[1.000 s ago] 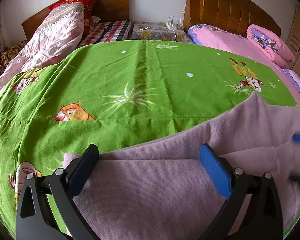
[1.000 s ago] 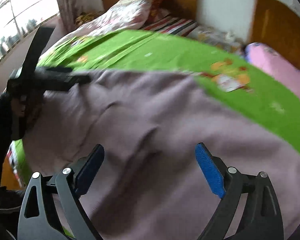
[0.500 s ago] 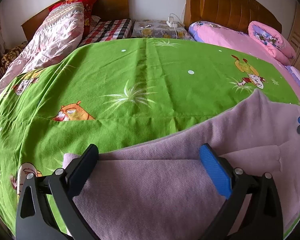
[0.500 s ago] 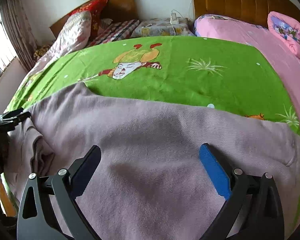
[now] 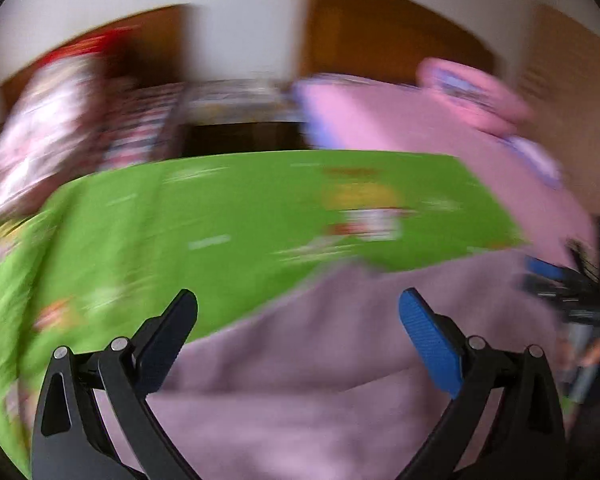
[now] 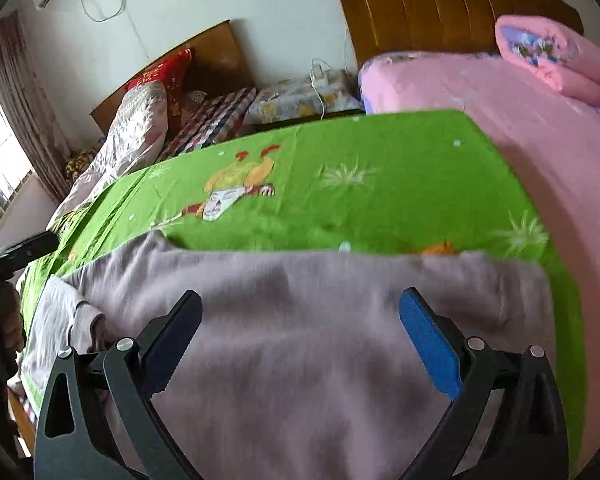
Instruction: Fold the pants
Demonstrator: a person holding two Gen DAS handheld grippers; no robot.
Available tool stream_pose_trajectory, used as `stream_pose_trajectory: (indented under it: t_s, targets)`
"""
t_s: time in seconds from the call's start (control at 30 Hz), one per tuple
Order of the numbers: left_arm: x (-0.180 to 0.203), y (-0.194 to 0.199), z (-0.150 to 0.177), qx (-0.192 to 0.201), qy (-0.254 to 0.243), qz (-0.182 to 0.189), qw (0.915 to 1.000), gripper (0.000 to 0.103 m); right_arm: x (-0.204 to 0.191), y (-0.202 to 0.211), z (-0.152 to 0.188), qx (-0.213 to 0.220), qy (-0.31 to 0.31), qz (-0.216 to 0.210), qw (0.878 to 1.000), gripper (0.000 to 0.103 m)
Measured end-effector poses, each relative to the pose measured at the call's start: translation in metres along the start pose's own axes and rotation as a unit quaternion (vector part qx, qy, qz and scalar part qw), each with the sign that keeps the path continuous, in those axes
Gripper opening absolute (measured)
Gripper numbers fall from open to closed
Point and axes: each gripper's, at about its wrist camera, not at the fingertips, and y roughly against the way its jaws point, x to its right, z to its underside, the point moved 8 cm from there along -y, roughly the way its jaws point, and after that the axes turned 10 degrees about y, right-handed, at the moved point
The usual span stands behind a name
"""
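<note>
Mauve knit pants (image 6: 308,320) lie spread across a green cartoon-print sheet (image 6: 380,196) on the bed, with a rumpled folded part at their left end (image 6: 64,312). My right gripper (image 6: 300,312) hovers over the pants, open, with nothing between its fingers. The left wrist view is motion-blurred. There the pants (image 5: 340,360) fill the lower half, and my left gripper (image 5: 296,312) stands open above them, holding nothing. The right gripper (image 5: 556,280) shows at the far right edge of that view. The left gripper (image 6: 24,250) is a dark shape at the left edge of the right wrist view.
A second bed with a pink cover (image 6: 520,120) and a pink rolled quilt (image 6: 556,60) lies to the right. A patterned quilt (image 6: 136,136), a red pillow (image 6: 168,80) and wooden headboards (image 6: 440,8) stand at the back. A nightstand (image 6: 300,100) sits between the beds.
The left gripper has swung up and to the right, blurring its view; the cartoon figure on the sheet now sits centre-right. The right gripper has moved on to the right along the pants.
</note>
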Motion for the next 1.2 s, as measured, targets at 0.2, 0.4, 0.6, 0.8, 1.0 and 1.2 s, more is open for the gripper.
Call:
stream_pose_trajectory:
  t_s: [0.2,0.4,0.6,0.8,1.0,1.2]
  targets:
    - [0.073,-0.100,0.028,-0.112,-0.081,0.027,0.9901,0.101,-0.001,-0.030,0.002,-0.064,0.045,-0.016,0.997,0.096]
    - [0.061,-0.110,0.028,-0.089,-0.087,0.016,0.9921,0.101,-0.002,-0.038,0.015,-0.070,0.074,-0.020,0.995,0.096]
    - [0.065,-0.100,0.029,-0.053,-0.081,-0.019,0.9951,0.101,0.001,-0.002,0.012,-0.023,0.054,-0.019,0.998,0.094]
    - [0.095,-0.006,0.056,0.017,-0.099,0.028,0.9946,0.101,0.037,0.133,0.070,0.067,-0.004,0.016,0.998,0.096]
    - [0.099,-0.010,0.118,-0.021,-0.144,-0.014,0.9892,0.101,0.051,0.157,0.177,0.023,-0.170,-0.041,0.984,0.096]
    - [0.096,-0.031,0.133,-0.032,-0.154,-0.036,0.9869,0.102,0.057,0.133,0.177,0.040,-0.238,-0.068,0.968,0.097]
